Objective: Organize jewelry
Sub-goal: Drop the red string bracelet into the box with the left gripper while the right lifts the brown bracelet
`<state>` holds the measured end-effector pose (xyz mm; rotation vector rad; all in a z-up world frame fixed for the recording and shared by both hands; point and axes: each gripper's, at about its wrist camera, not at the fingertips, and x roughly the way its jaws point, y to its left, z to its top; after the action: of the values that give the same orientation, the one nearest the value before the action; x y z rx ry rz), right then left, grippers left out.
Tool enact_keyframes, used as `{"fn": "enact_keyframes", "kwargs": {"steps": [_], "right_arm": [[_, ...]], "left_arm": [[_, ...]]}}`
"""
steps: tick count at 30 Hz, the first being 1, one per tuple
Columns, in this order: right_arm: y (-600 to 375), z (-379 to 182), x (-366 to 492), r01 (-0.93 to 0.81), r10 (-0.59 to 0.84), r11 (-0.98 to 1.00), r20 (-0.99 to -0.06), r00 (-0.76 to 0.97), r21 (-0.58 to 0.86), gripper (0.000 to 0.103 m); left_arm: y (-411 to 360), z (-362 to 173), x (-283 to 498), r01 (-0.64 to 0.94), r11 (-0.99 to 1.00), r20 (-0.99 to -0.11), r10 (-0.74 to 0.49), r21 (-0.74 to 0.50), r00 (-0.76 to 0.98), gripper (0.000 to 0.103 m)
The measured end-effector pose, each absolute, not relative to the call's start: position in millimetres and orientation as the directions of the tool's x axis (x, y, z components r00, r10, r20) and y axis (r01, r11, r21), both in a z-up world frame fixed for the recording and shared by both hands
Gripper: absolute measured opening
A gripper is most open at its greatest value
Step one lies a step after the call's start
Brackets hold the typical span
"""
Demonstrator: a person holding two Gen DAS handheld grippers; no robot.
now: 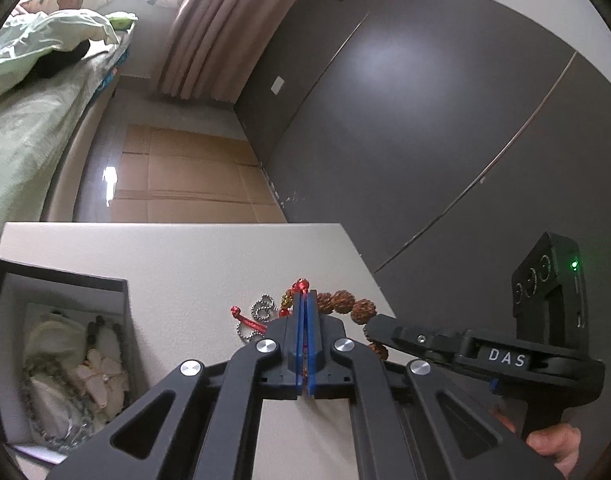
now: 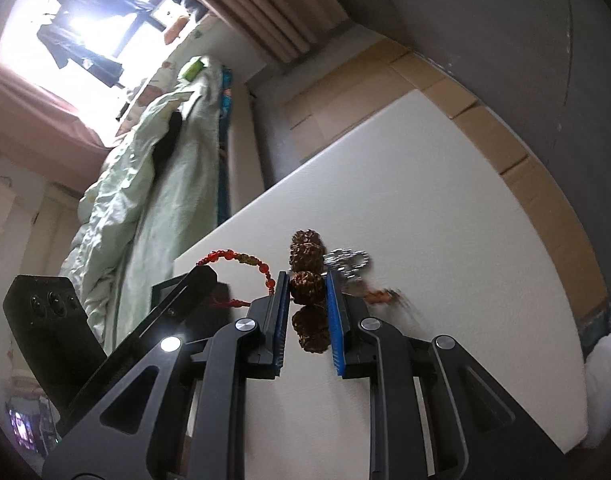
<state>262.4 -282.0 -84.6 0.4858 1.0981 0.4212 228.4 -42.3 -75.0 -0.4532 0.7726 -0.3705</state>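
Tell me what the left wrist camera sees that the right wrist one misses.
Only the left wrist view shows the open box with jewelry already inside, and a hand on the other tool's handle. Only the right wrist view shows the bright window and the right gripper clamped on a brown seed bracelet. Both show that bracelet, the red bead string, the silver chain and the white table.

On the table (image 1: 177, 256), the open box (image 1: 65, 284) sits left of the jewelry pile (image 1: 265, 312), a bed (image 1: 21, 140) beyond.

The bench (image 1: 185, 256) is white, the bumpy beads (image 2: 307, 280) are brown, the little beads (image 2: 241, 258) are red, the chain (image 1: 261, 312) is silver, the tool pads (image 2: 336, 320) are blue
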Motion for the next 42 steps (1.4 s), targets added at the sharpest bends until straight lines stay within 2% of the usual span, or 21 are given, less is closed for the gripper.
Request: {"fn": "enact_keyframes", "kwargs": {"steps": [21, 26, 32, 33, 34, 36, 42], "right_arm": [[-269.7, -36.4, 219.1, -0.233, 0.668, 0.721, -0.563, 0.487, 0.653, 0.019], [-259.0, -24.0, 207.4, -0.281, 0.694, 0.694, -0.511, 0.508, 0.663, 0.019], [-243.2, -16.3, 199.8, -0.328, 0.724, 0.662, -0.459, 0.515, 0.675, 0.019], [-240.0, -15.7, 199.1, -0.335, 0.728, 0.657, -0.454, 0.513, 0.675, 0.019], [-235.3, -15.0, 198.2, -0.345, 0.734, 0.653, -0.451, 0.508, 0.675, 0.019], [-227.9, -14.7, 196.5, -0.359, 0.743, 0.646, -0.445, 0.5, 0.674, 0.019], [-207.4, -18.6, 195.6, -0.378, 0.762, 0.629, -0.442, 0.473, 0.679, 0.019]], "left_arm": [[23.5, -27.6, 155.5, 0.084, 0.856, -0.526, -0.388, -0.51, 0.757, 0.0], [40.8, -29.8, 145.1, 0.043, 0.867, -0.54, -0.348, -0.497, 0.767, 0.0], [61.8, -47.0, 143.7, -0.037, 0.871, -0.598, -0.305, -0.49, 0.742, 0.0], [63.9, -51.6, 144.9, -0.056, 0.873, -0.617, -0.296, -0.485, 0.73, 0.009], [66.9, -55.5, 146.3, -0.081, 0.871, -0.636, -0.287, -0.484, 0.716, 0.034], [78.1, -57.9, 138.5, -0.128, 0.86, -0.632, -0.255, -0.495, 0.731, 0.063], [93.3, -48.4, 126.3, -0.144, 0.877, -0.624, -0.202, -0.458, 0.755, 0.063]]}}
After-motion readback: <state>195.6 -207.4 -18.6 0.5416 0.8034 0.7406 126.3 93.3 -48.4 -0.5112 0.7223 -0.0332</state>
